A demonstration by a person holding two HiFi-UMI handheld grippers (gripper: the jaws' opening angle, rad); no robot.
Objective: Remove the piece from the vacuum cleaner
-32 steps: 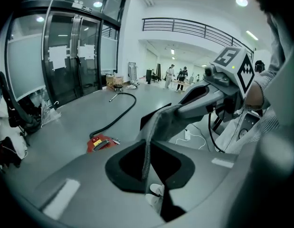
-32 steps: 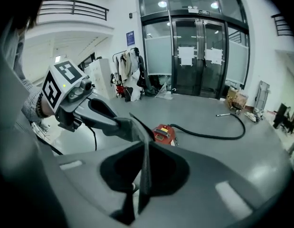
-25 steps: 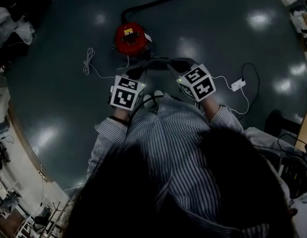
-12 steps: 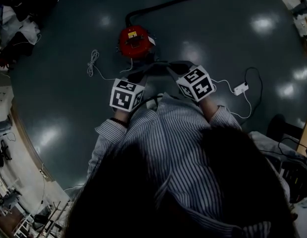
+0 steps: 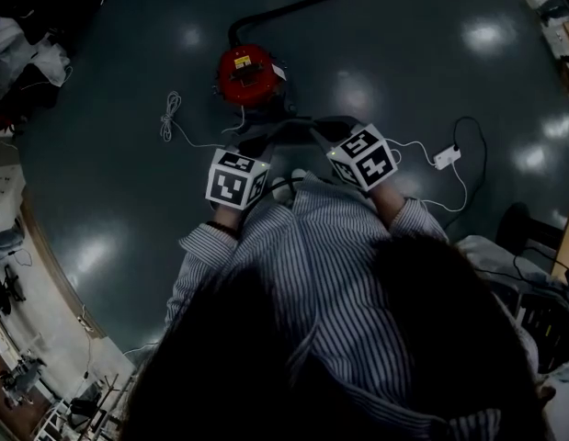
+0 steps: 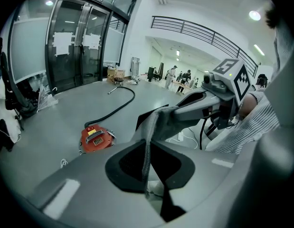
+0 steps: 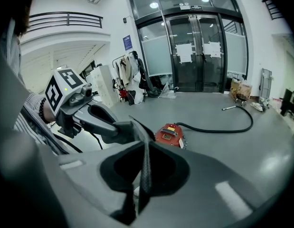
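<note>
Jaws clamped — left gripper (image 6: 147,172), right gripper (image 7: 143,175) both on grey piece (image 6: 161,120); red vacuum cleaner (image 5: 244,73) apart.

White cable (image 5: 167,108) on grey floor (image 5: 403,62)

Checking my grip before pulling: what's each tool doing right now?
Left tool: closed on the thin dark grey flat piece.
Right tool: closed on the same piece.

Vacuum cleaner (image 5: 244,73) on floor (image 5: 403,53) (hose (image 5: 312,0) behind, cable (image 5: 167,114) left)
</note>
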